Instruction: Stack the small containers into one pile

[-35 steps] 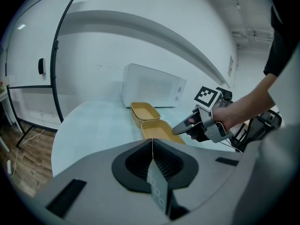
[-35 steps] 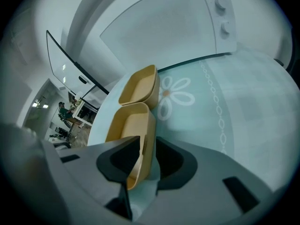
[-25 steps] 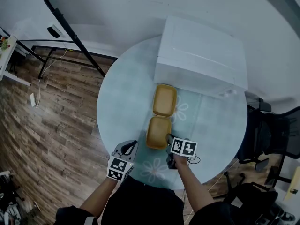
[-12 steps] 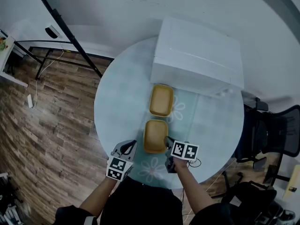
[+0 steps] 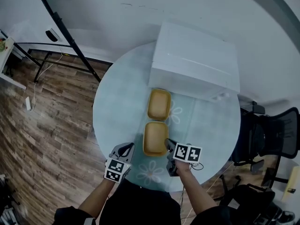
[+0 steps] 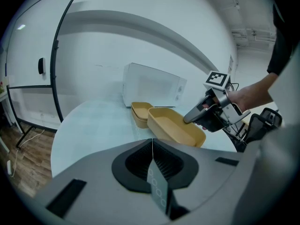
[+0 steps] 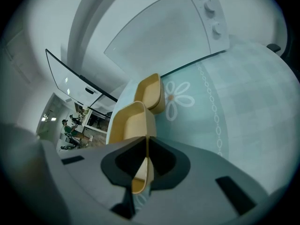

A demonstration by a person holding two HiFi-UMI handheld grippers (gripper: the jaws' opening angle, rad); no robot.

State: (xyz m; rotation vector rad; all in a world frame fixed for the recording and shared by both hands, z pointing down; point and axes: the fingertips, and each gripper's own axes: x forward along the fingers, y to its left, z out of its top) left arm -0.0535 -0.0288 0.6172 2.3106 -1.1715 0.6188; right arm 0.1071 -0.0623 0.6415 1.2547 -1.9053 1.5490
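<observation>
Jaws of the right gripper (image 7: 143, 158) are clamped on the tan near container (image 5: 155, 138) rim; left gripper (image 6: 152, 172) jaws are pressed together, empty.
The far container (image 5: 159, 104) is set between it and the white appliance (image 5: 194, 62).

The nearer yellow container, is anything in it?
Empty. The nearer yellow container shows only its bare inner floor in the left gripper view; the head view agrees.

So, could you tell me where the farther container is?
Head view: the farther container sits centrally, between the white microwave and the nearer container.
</observation>
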